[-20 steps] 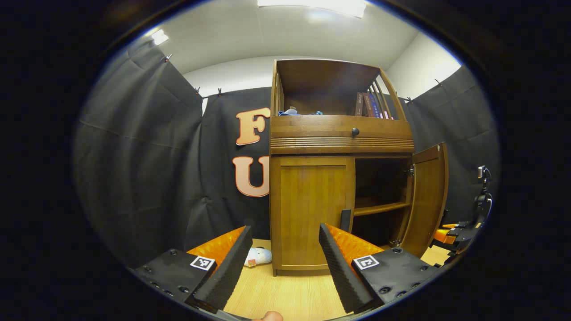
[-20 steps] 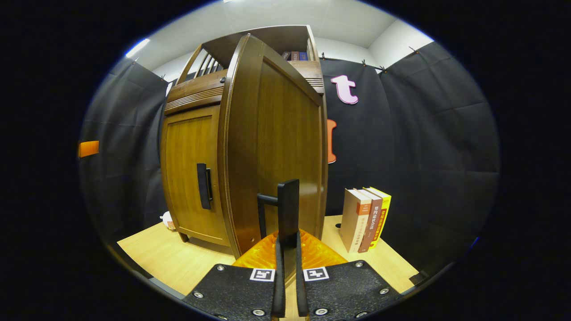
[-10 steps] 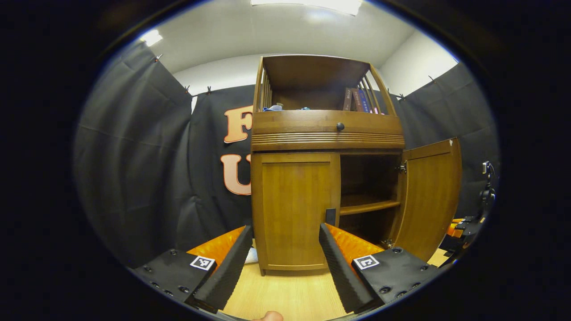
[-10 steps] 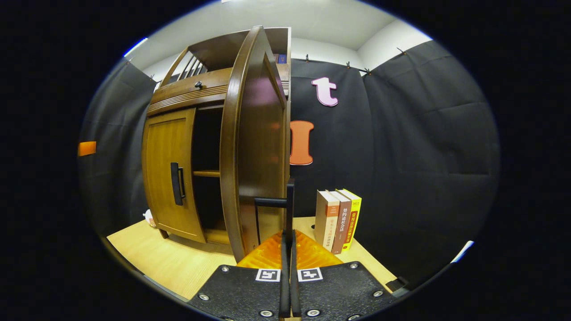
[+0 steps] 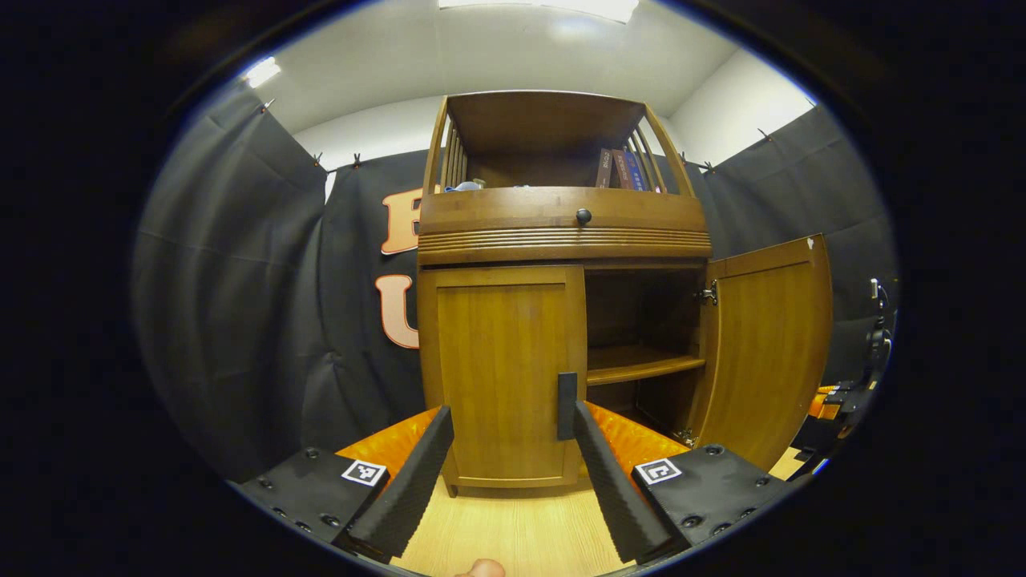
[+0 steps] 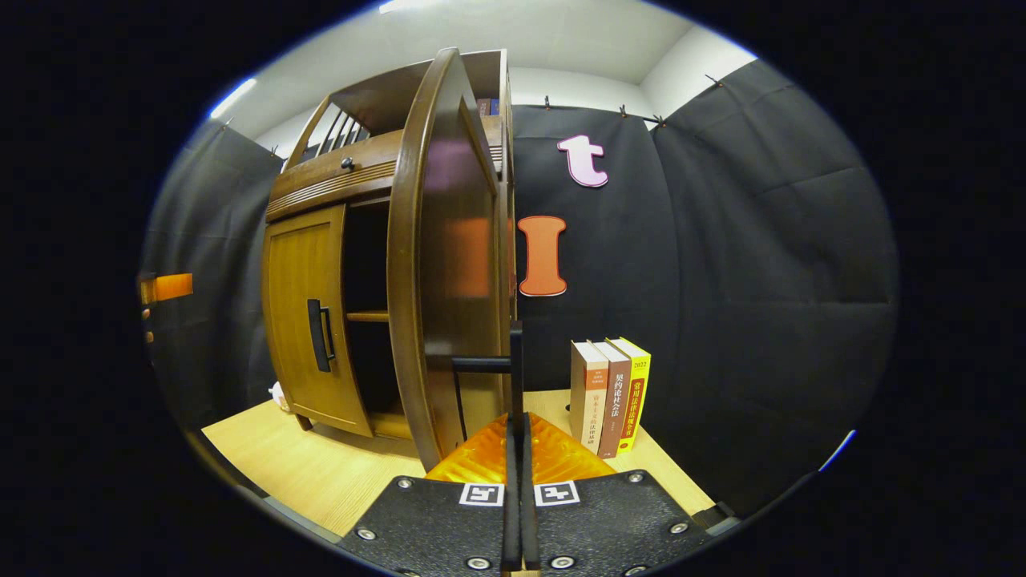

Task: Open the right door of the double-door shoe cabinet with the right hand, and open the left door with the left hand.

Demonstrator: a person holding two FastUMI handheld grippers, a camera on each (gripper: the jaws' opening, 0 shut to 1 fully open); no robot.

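Low in the left gripper view, the left tool (image 5: 507,449) is spread before the closed left door's handle (image 5: 567,394) at frame centre; judged best, straddle it squarely, then pinch. Right tool (image 6: 517,437) pinches the right door's handle (image 6: 513,362), door swung open.

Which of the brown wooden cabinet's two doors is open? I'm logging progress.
The right door, swung out on its hinges, exposing the inner shelf. The left door sits flush and closed.
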